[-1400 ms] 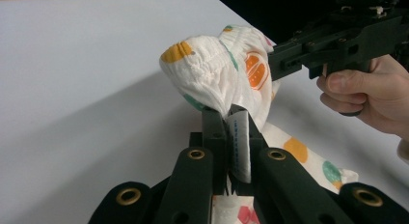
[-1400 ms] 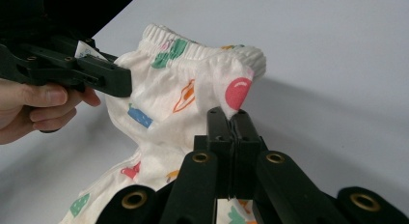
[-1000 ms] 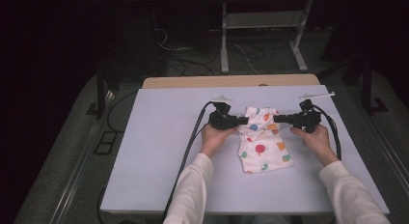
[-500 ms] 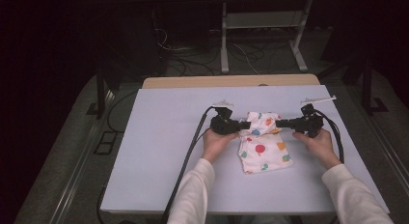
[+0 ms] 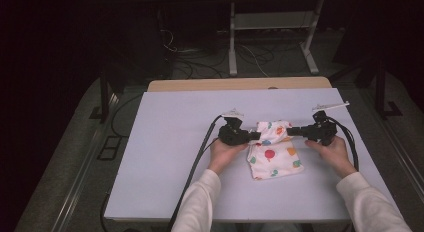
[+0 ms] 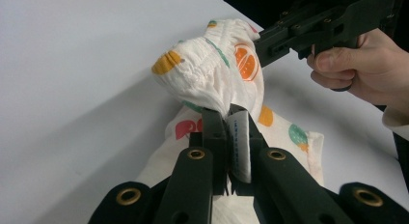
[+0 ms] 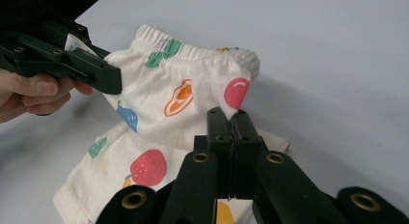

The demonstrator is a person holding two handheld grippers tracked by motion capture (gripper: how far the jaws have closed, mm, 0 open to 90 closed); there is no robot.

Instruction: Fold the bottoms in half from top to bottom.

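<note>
**Q:** Shorts [image 5: 272,148] with a fruit print, seen at the centre of the high view on the table [image 5: 165,157]. Why are they held at both ends?

**A:** I grip the elastic waistband at its two corners so that the garment hangs between my grippers and can be folded or laid flat in one motion; that is my reading of the step. My left gripper [image 5: 254,136] sits at centre-left of that frame, closed on the waistband's left corner. My right gripper [image 5: 290,131] sits at centre-right, closed on the opposite corner. The waistband is raised off the surface while the leg end rests on the table, lower in the frame.

**Q:** What does each gripper view add?

**A:** The left gripper view shows my left gripper [image 6: 230,113] at lower centre, its jaws nearly together with gathered cloth and a white label pinched between them. The shorts [image 6: 212,74] bulge above, and the right gripper [image 6: 263,43] enters from the upper right, held by a hand [image 6: 361,64]. The right gripper view shows my right gripper [image 7: 231,119] with jaws pressed tight on a small peak of fabric. There the shorts [image 7: 178,103] spread toward the lower left, and the left gripper [image 7: 113,77] bites the far corner at upper left. The high view shows neither pinch closely, but it alone gives the garment's place on the table.
</note>
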